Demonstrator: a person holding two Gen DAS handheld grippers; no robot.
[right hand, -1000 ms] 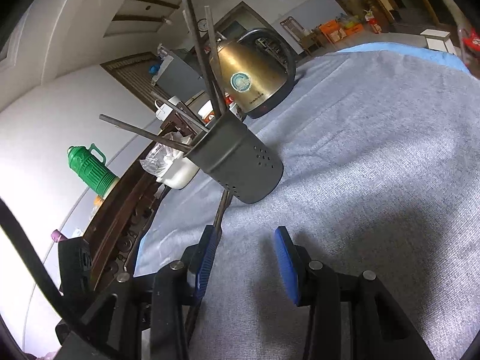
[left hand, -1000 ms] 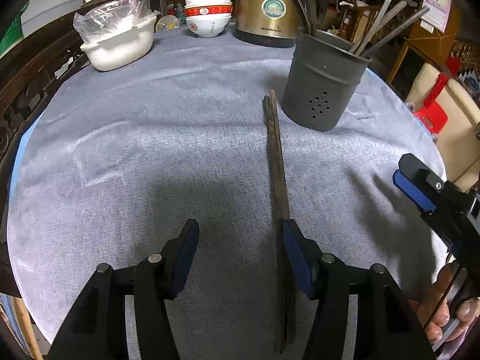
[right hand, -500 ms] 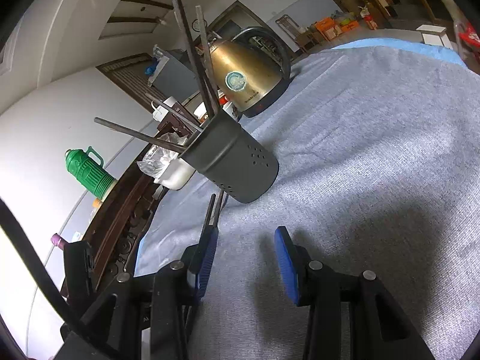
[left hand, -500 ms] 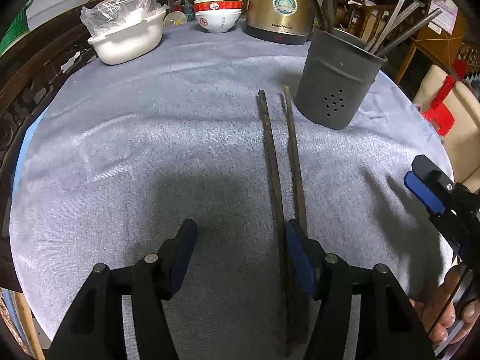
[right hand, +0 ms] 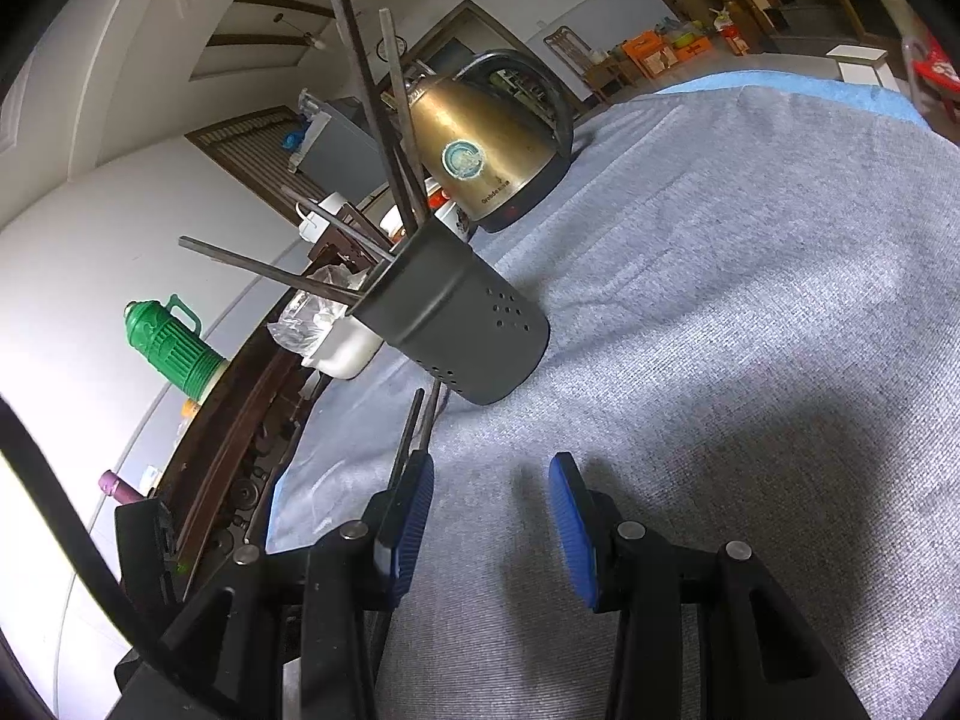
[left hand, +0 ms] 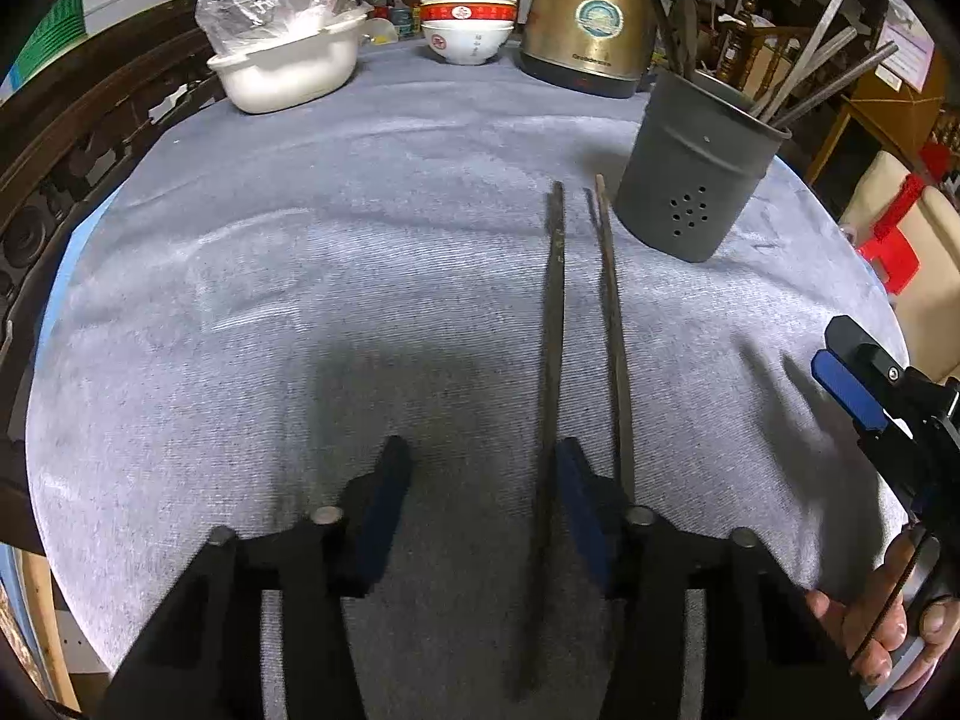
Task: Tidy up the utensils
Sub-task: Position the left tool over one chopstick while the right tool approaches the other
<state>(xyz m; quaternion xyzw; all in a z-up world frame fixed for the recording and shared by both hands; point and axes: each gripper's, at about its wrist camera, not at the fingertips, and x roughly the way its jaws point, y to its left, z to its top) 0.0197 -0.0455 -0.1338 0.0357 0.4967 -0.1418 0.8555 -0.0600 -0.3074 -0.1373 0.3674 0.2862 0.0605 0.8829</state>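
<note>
Worktop (left hand: 300, 312): round, lying under a grey-blue cloth and carrying every item below.
Kettle (left hand: 591, 18): brass-coloured with a round sticker, standing at the far edge of the worktop beyond the holder.
White tub (left hand: 288, 69): sitting at the far left edge, with a clear plastic bag (left hand: 270, 12) bunching up in it.
Stacked bowls (left hand: 468, 24): white with a red band, standing between the tub and the kettle.
Utensil holder (left hand: 696, 174): a dark grey perforated cylinder standing upright at right of centre, with several dark chopsticks (left hand: 828, 78) leaning out of its mouth.
Left tongs (left hand: 480, 498): pointing steeply down at the cloth, jaws closing but not yet pinching anything; one loose chopstick is running between the blue pads, close against the right-hand pad.
Right tongs (right hand: 492, 516): hanging spread over bare cloth with nothing between the pads, and appearing at the right edge of the left wrist view with a hand (left hand: 882, 630) gripping the handle.
Loose chopsticks (left hand: 555, 324): two dark sticks lying on the cloth just left of the holder, their far tips near its base and their near ends spreading slightly; the second chopstick (left hand: 612, 312) is passing outside the right-hand pad of the left tongs.
</note>
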